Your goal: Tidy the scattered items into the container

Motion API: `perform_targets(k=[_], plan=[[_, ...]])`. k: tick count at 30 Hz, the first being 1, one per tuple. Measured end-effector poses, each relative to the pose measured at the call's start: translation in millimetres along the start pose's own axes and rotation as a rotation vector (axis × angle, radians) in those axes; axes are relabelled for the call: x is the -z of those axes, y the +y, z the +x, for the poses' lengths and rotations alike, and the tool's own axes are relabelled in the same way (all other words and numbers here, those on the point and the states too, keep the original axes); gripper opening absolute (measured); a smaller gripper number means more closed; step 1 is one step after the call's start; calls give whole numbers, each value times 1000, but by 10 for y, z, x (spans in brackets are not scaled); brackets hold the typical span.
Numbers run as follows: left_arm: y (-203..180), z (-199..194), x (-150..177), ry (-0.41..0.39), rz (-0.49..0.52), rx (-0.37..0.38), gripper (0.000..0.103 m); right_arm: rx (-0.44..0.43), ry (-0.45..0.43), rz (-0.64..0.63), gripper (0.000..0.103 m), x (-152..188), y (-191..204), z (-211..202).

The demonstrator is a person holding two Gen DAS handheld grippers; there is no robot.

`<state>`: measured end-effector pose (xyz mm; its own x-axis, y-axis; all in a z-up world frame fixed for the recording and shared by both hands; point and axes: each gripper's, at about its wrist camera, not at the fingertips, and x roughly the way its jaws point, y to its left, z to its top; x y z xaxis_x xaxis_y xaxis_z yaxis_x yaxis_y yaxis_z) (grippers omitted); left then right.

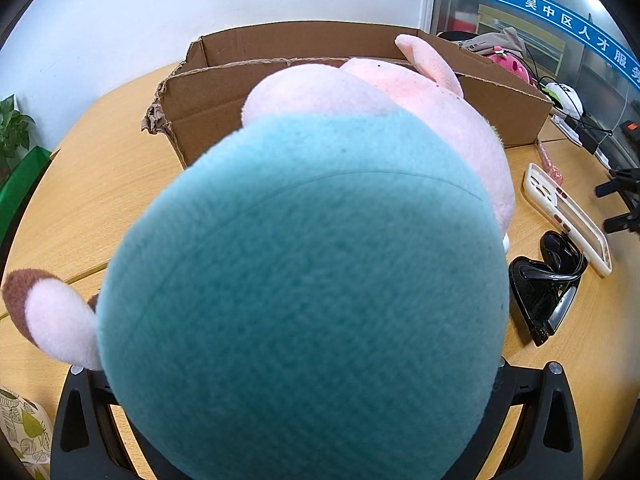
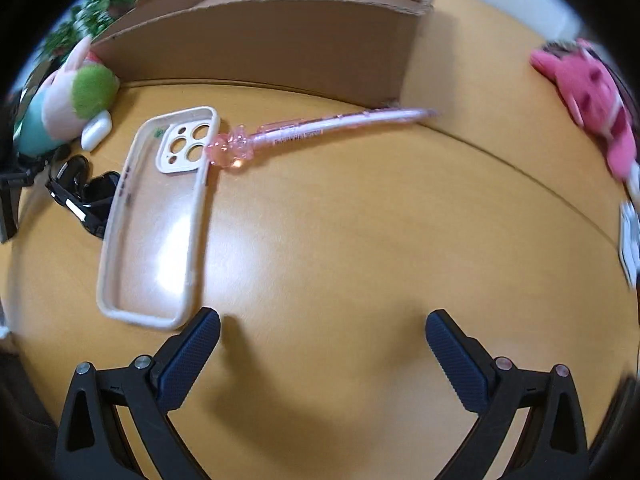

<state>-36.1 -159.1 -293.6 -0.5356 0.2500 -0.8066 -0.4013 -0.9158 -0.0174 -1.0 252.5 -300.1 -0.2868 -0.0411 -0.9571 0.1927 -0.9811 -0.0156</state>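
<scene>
A plush toy [image 1: 304, 280] with a teal body and pink head fills the left wrist view, and my left gripper [image 1: 316, 408] is shut on it; its fingertips are hidden behind the plush. Just behind stands the open cardboard box [image 1: 208, 112]. Low over the wooden table, my right gripper [image 2: 324, 328] is open and holds nothing. Ahead of it lie a white phone case [image 2: 156, 216], a pink pen [image 2: 320, 132], black sunglasses [image 2: 84, 196] and a small white earbud case [image 2: 96, 130]. The box wall [image 2: 260, 40] rises behind them.
A pink strawberry-patterned plush [image 2: 588, 104] lies at the far right of the table. A potted plant [image 1: 12, 128] stands left of the box. Cables and a white device [image 1: 566, 98] sit at the back right. A leaf-patterned item [image 1: 24, 432] lies near the table's front left.
</scene>
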Motion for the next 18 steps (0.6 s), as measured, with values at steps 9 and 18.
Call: perform_targets(k=[9, 18], plan=[[-4, 3, -6, -1, -7, -5, 103, -100, -135, 166, 103, -554, 418, -1142], [-111, -76, 112, 36, -111, -79, 103, -223, -169, 177, 103, -874, 921, -1403]])
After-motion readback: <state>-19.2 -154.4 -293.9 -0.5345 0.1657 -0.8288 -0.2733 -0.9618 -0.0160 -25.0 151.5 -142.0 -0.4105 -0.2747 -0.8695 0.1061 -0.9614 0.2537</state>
